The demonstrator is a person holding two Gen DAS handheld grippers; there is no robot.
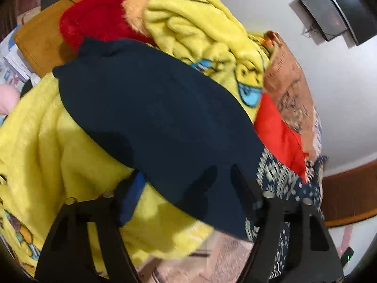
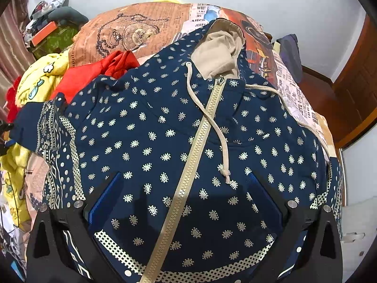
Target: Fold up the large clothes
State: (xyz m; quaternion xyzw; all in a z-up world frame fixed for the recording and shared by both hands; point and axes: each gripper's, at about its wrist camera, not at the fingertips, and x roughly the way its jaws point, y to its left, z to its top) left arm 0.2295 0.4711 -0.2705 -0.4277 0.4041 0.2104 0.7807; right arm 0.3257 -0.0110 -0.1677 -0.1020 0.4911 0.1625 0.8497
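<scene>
A navy zip hoodie [image 2: 165,141] with a pale paisley print lies front up on the bed, its beige-lined hood [image 2: 219,49] at the far end. My right gripper [image 2: 183,179] is open just above the hoodie's lower front, astride the cream zipper [image 2: 195,151]. In the left wrist view a plain navy stretch of the hoodie, a sleeve or flap [image 1: 150,115], is draped over a yellow blanket [image 1: 47,146]. My left gripper [image 1: 186,176] stands wide open around its near edge; the cloth passes between the fingers, which do not pinch it.
The bed carries a printed orange-brown cover [image 2: 132,30], a red garment [image 2: 94,70], the yellow cartoon blanket [image 2: 40,80] and a red plush [image 1: 94,16]. Clutter lies at the far left [image 2: 51,28]. A wooden door [image 2: 353,82] is on the right.
</scene>
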